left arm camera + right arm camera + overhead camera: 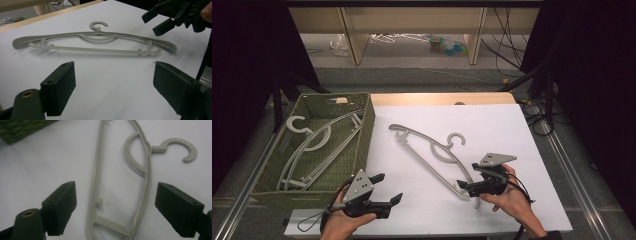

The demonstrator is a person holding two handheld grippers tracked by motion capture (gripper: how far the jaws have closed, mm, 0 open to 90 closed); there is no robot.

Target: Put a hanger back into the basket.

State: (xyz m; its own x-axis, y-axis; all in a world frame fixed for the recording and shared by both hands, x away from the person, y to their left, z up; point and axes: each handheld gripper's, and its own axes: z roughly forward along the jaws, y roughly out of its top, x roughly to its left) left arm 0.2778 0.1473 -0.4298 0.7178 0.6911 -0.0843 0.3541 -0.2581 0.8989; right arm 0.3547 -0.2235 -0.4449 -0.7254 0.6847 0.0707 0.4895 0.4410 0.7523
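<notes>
High view: a grey hanger (432,150) lies flat at the desk's (512,130) centre, a green basket (357,135) at 9 o'clock. The right tool (463,186), jaws apart, is over the hanger's 5 o'clock end; the left tool (390,189) is also apart.

Left gripper view: the hanger (95,43) lies beyond the spread jaws.

Right gripper view: the hanger's (145,185) end sits between spread jaws, untouched.
</notes>
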